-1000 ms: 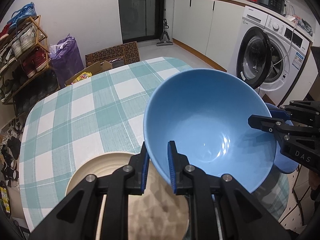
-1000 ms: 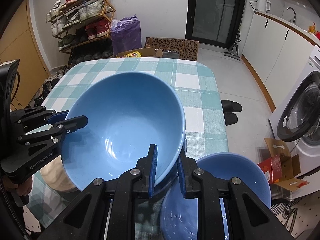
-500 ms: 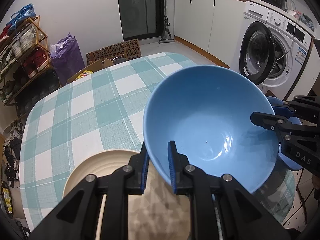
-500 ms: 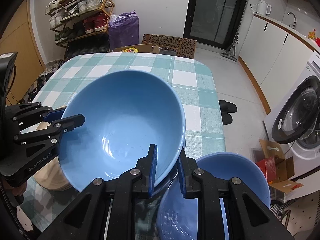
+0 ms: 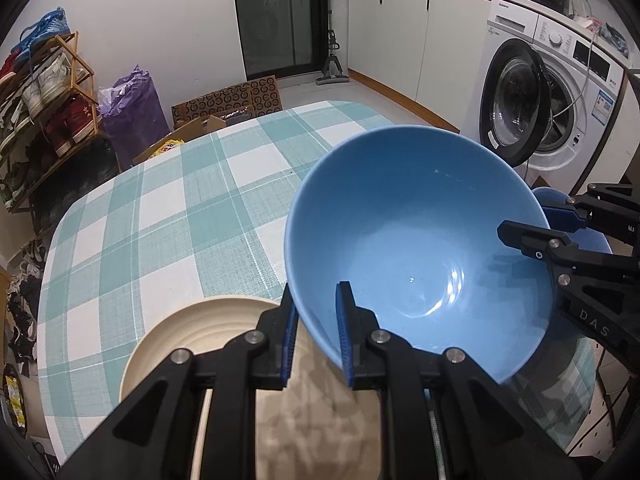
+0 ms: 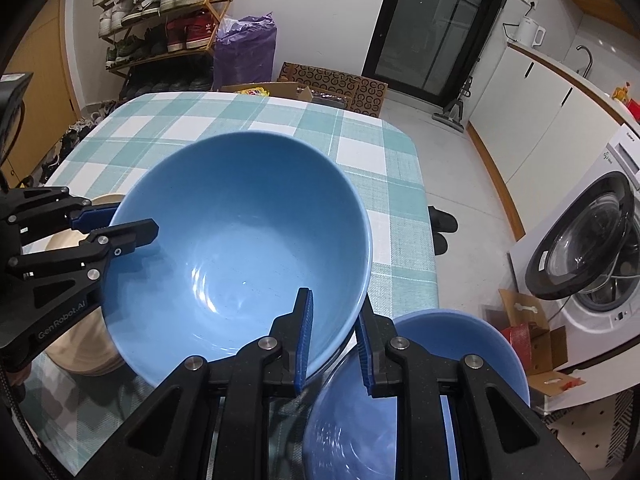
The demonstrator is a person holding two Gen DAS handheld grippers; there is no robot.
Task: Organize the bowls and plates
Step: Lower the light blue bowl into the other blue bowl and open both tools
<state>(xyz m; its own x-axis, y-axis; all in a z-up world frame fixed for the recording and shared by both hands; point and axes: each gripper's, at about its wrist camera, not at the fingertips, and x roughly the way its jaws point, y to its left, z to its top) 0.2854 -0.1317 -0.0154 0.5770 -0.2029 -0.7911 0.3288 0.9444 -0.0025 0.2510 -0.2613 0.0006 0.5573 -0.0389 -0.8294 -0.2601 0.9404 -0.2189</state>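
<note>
A large blue bowl hangs above the green-checked table, gripped at opposite rims. My left gripper is shut on its near-left rim, one pad inside and one outside. On the opposite rim my right gripper is shut the same way. A second blue bowl sits at the table's edge under the right gripper. A beige ridged plate lies below the left gripper.
A washing machine with its door open stands to the right beside white cabinets. A shoe rack, a purple bag and cardboard boxes stand beyond the table's far edge. Slippers lie on the floor.
The right wrist view has rolled a little, so the table and bowl sit at a slightly different angle. Both grippers keep their hold on the blue bowl, which stays about where it was.
</note>
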